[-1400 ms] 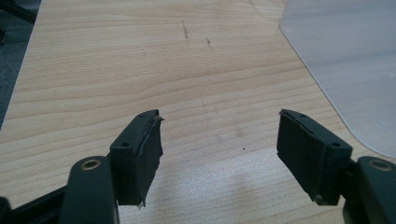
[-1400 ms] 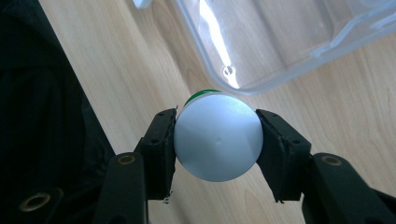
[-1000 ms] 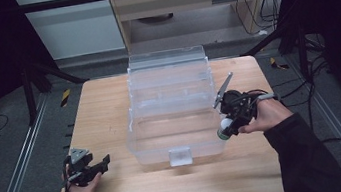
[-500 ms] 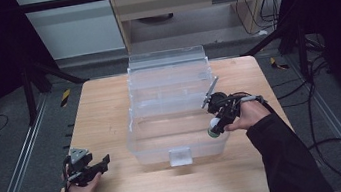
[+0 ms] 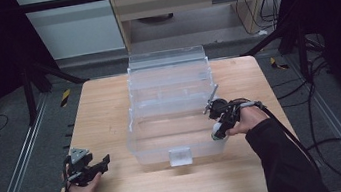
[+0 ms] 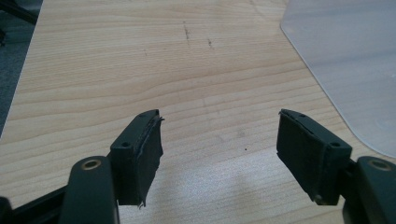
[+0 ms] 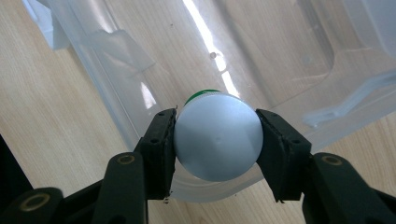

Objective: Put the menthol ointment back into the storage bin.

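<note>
Silver-based can [image 7: 217, 135] clamped over clear bin [image 7: 289, 60]

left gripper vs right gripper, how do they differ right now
The left gripper has its jaws open with nothing between them; the right gripper is shut on a round white can. The left gripper sits low by the near left of the table, aimed at bare wood; the right gripper points down over the front right rim of the clear bin. Both have black padded jaws.
</note>
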Action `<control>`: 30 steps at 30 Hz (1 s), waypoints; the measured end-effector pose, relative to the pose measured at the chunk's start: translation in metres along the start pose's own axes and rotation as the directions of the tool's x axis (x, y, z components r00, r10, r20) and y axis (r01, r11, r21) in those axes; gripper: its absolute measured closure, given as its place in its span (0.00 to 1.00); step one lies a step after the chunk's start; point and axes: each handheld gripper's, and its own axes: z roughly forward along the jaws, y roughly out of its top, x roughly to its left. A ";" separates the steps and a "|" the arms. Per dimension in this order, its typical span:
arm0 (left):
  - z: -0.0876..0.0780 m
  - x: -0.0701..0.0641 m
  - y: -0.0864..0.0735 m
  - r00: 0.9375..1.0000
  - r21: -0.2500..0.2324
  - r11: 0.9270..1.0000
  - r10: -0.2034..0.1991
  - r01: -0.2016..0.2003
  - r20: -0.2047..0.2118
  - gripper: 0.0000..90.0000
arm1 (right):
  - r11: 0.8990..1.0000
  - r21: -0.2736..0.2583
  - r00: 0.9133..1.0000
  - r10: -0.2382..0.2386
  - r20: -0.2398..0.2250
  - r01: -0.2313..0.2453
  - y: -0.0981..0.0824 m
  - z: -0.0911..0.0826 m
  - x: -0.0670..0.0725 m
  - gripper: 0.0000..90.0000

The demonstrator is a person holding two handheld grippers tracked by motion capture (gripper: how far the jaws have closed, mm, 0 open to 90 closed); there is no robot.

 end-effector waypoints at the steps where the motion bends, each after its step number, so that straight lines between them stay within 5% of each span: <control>1: 0.000 0.000 0.000 1.000 0.000 1.000 0.000 0.000 0.000 0.34 | 1.000 0.000 1.000 0.000 0.000 0.000 0.000 0.000 0.000 0.56; 30: 0.001 0.000 0.000 1.000 0.007 1.000 0.002 -0.002 0.002 0.34 | 1.000 0.018 1.000 -0.018 -0.015 0.018 -0.001 0.016 0.003 0.55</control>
